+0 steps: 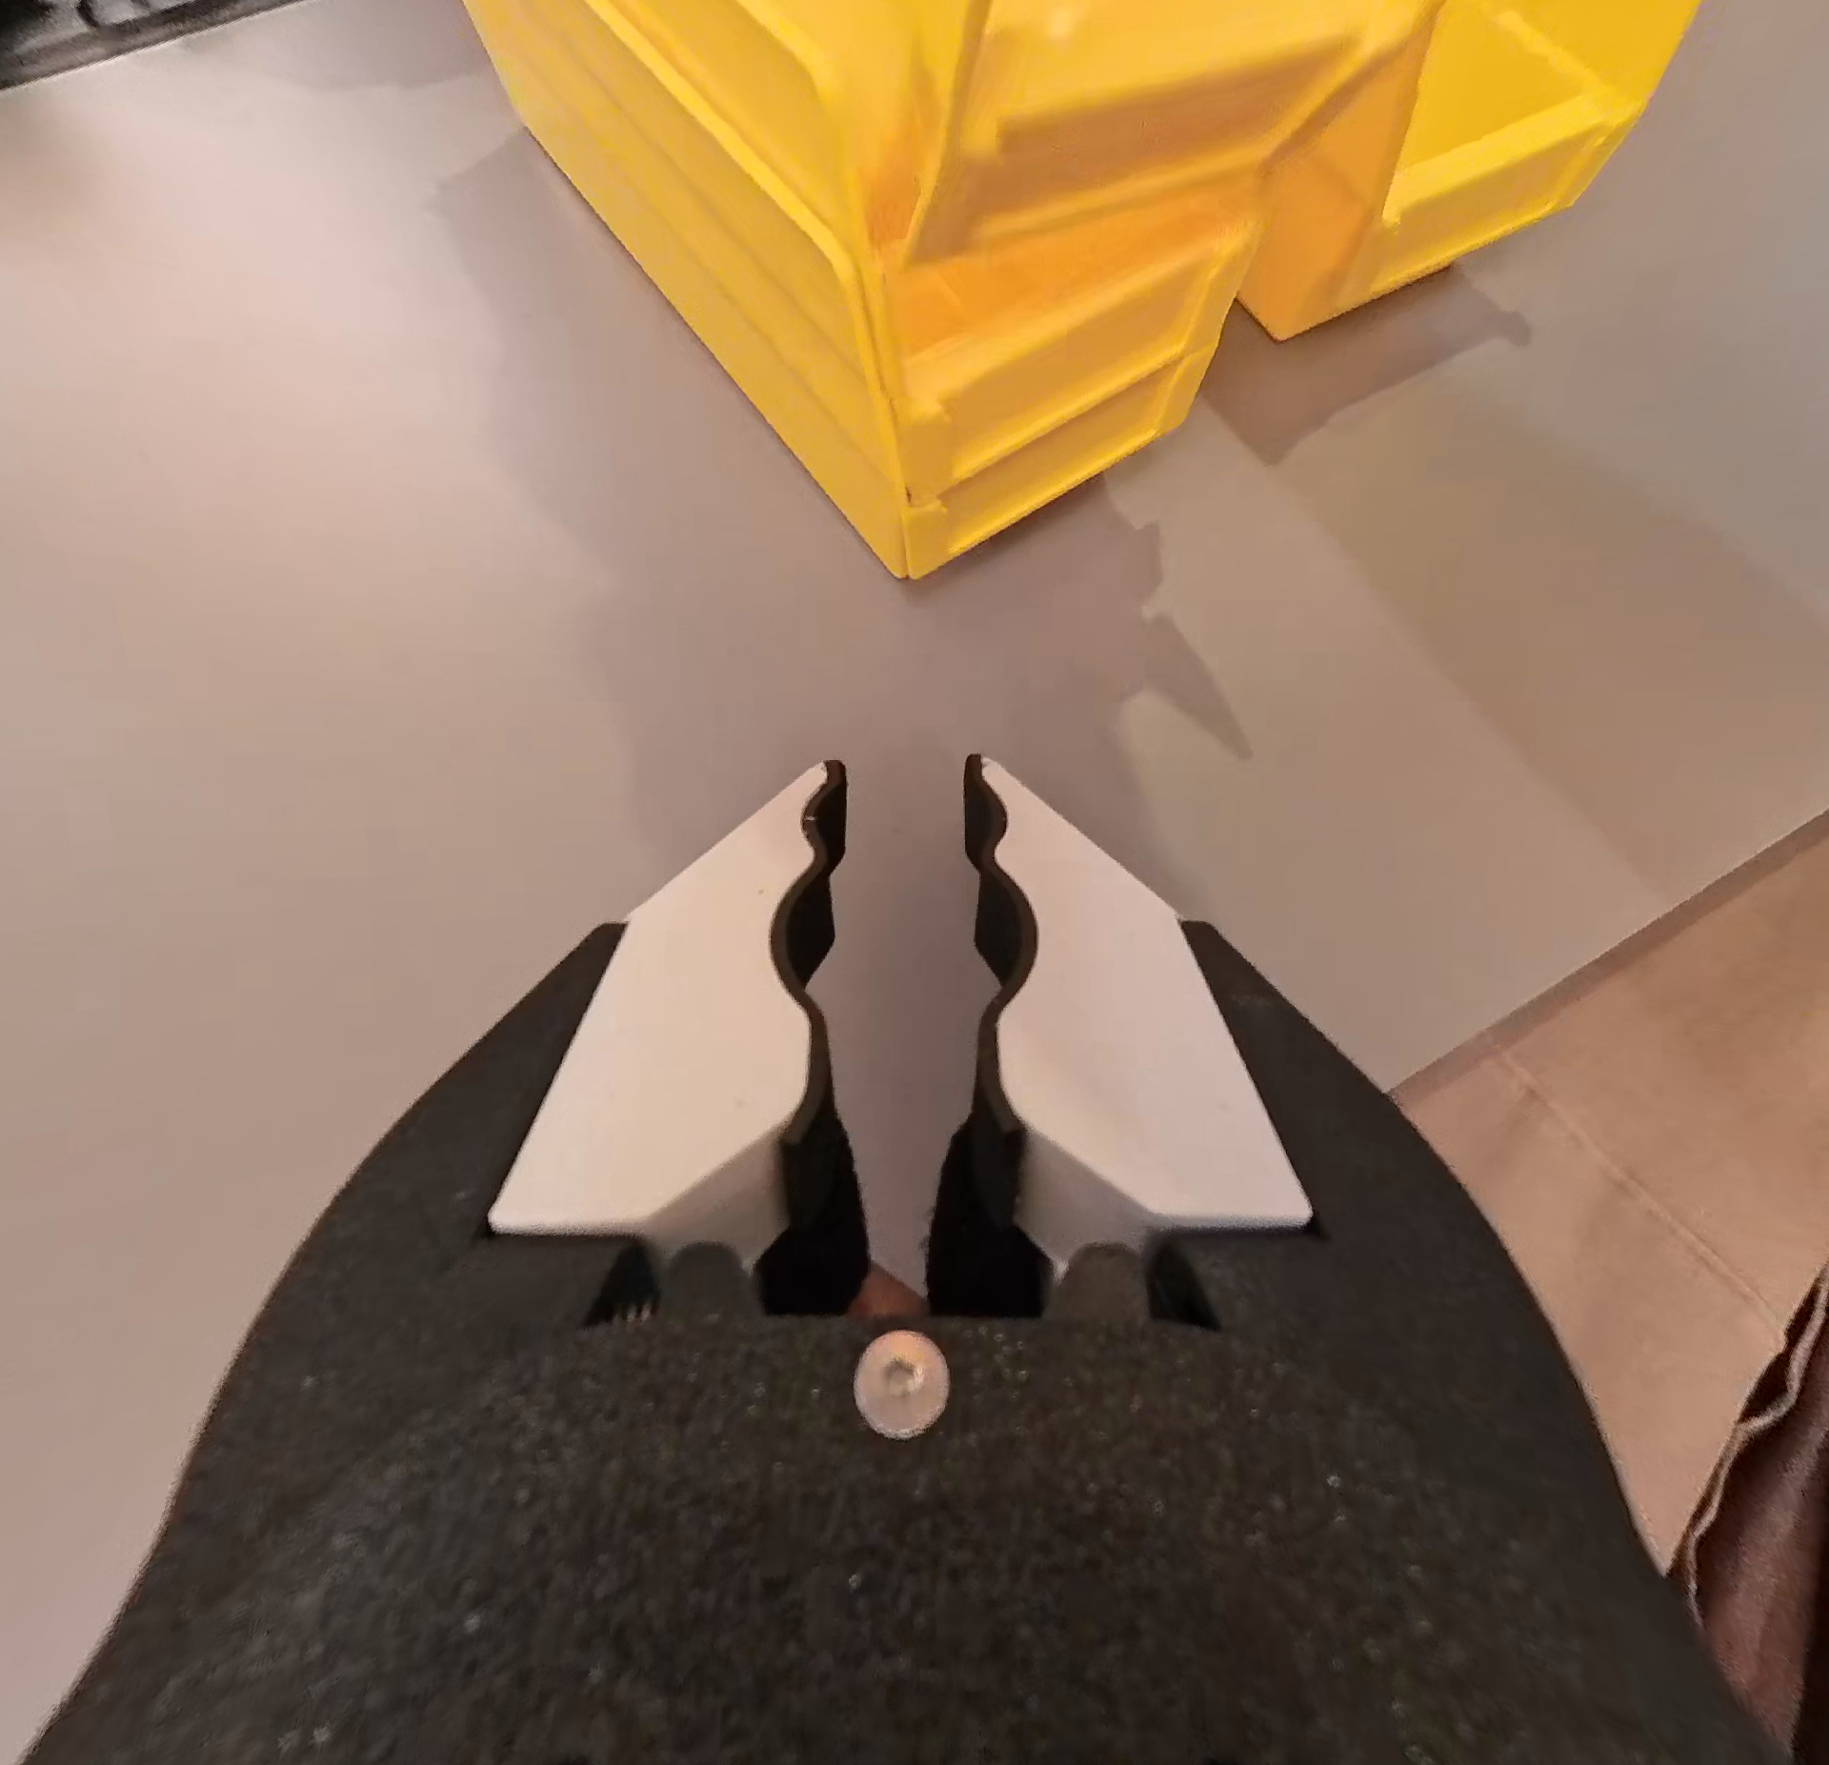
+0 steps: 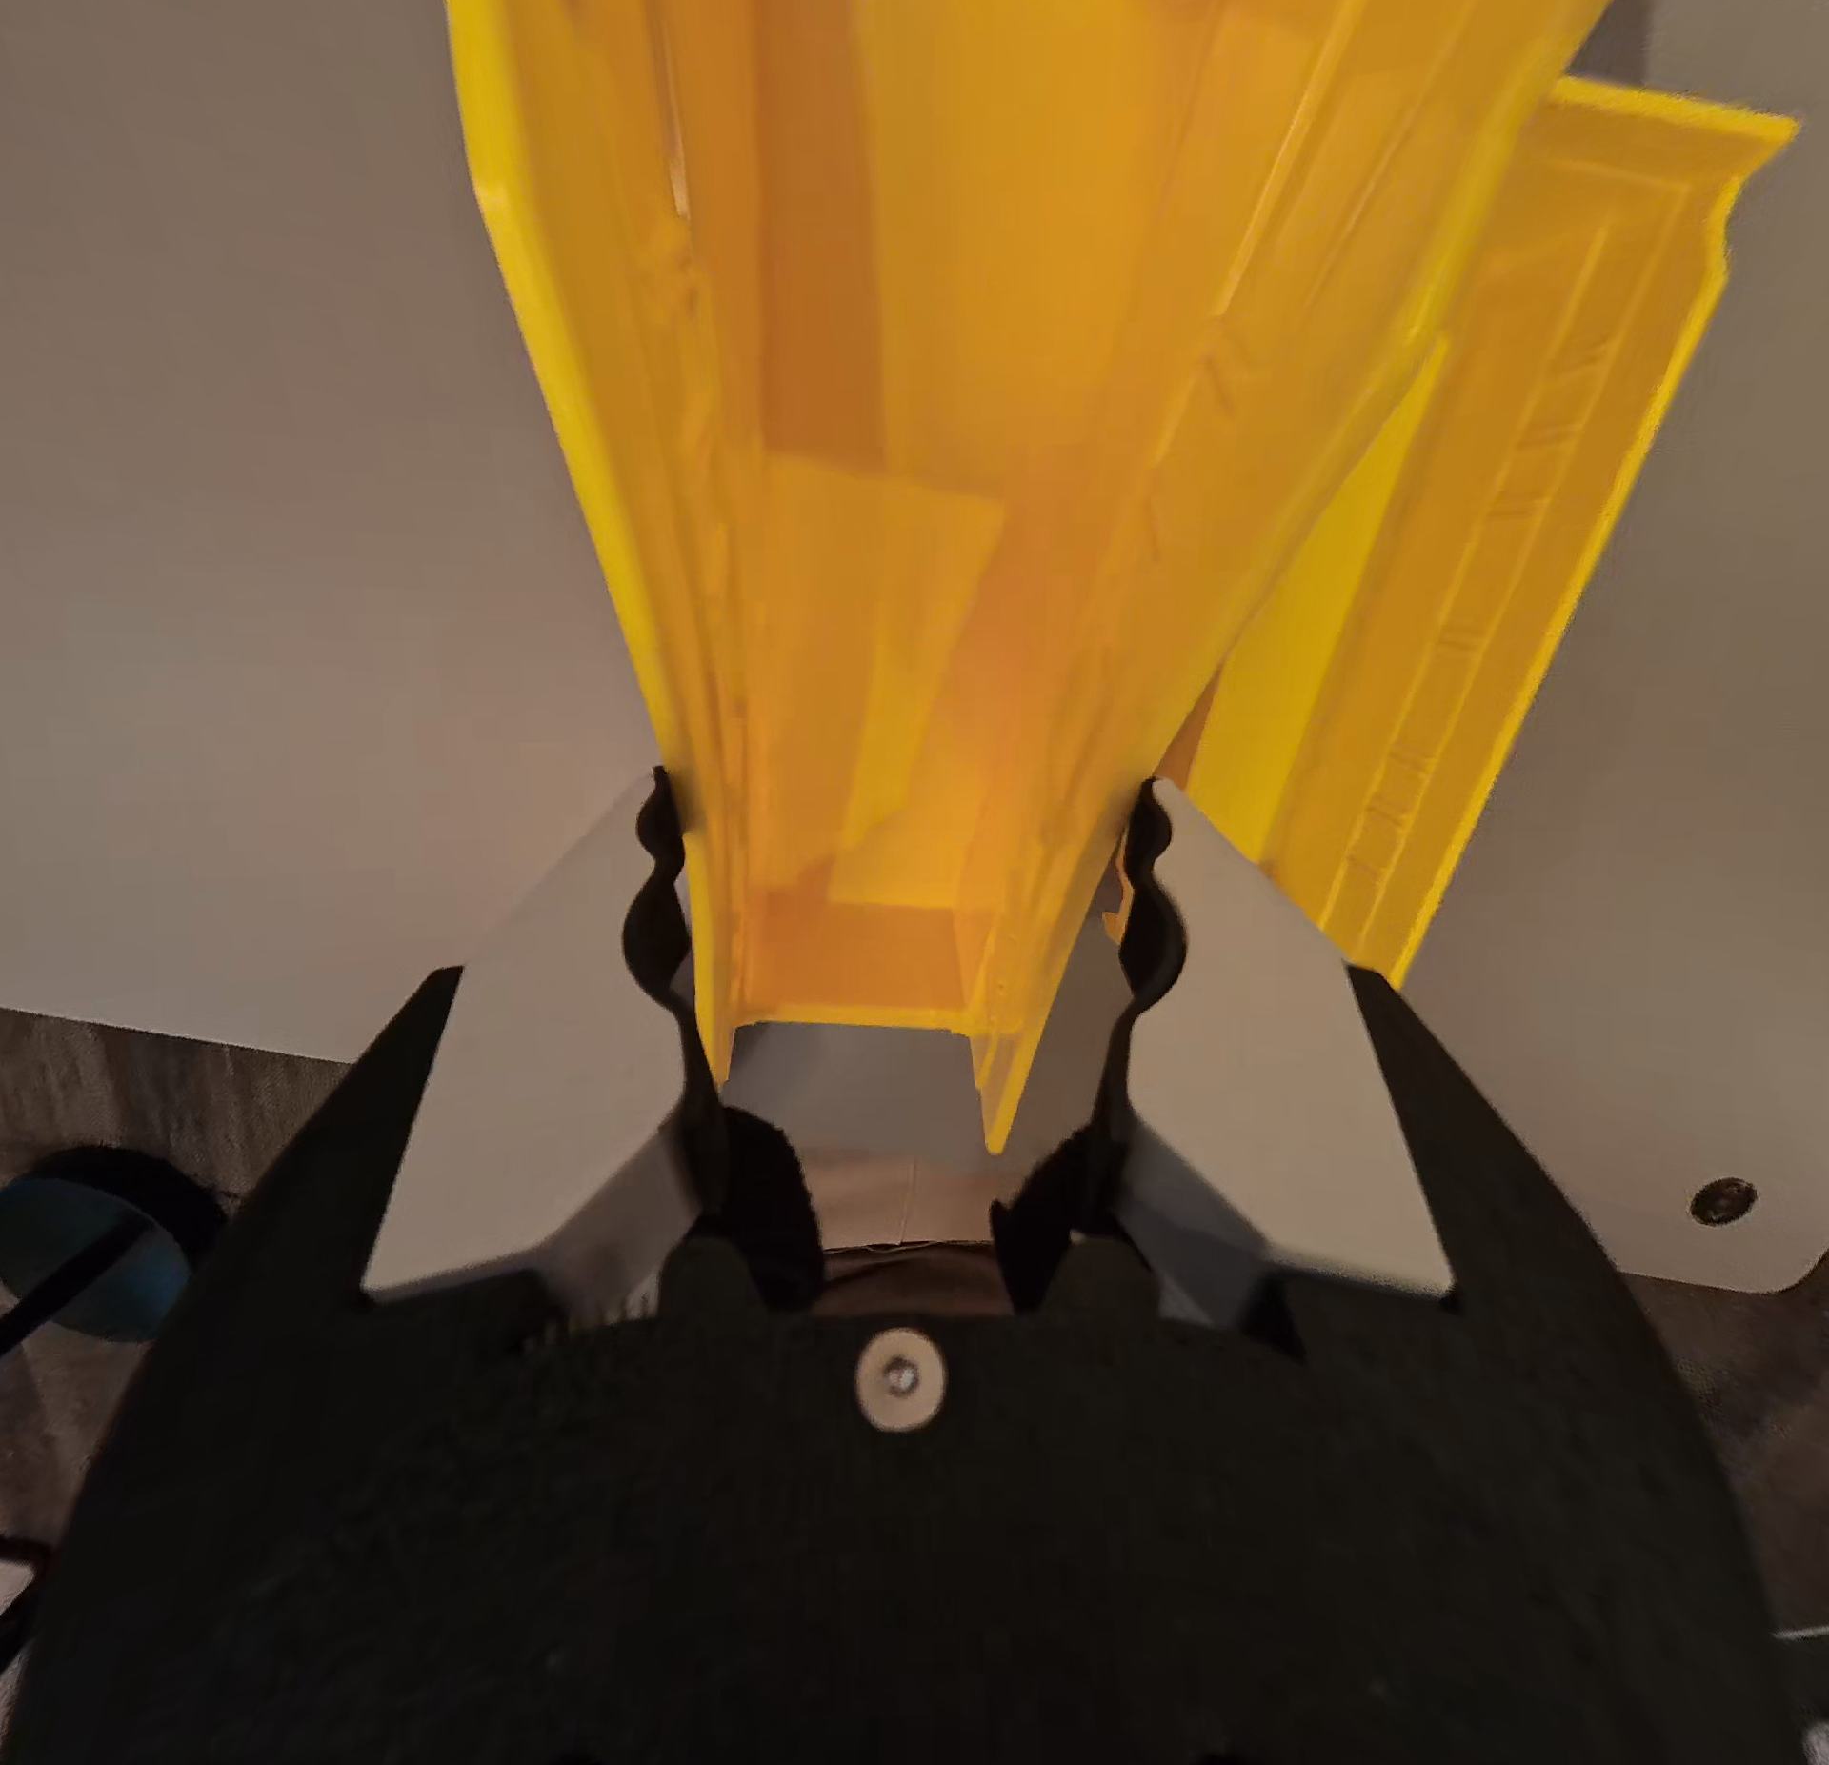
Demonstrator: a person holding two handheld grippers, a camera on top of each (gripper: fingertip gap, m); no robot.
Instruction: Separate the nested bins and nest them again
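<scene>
Right tongs (image 2: 901, 886) straddle the near end of a yellow bin (image 2: 940, 431), pads touching its two side walls, its long axis running straight ahead. Left tongs (image 1: 906, 777) hang slightly parted and empty over the grey table (image 1: 297, 530), facing the nested stack (image 1: 841, 263) (a separate bin (image 1: 1485, 154) sits beside it), so the right is nearer.
</scene>
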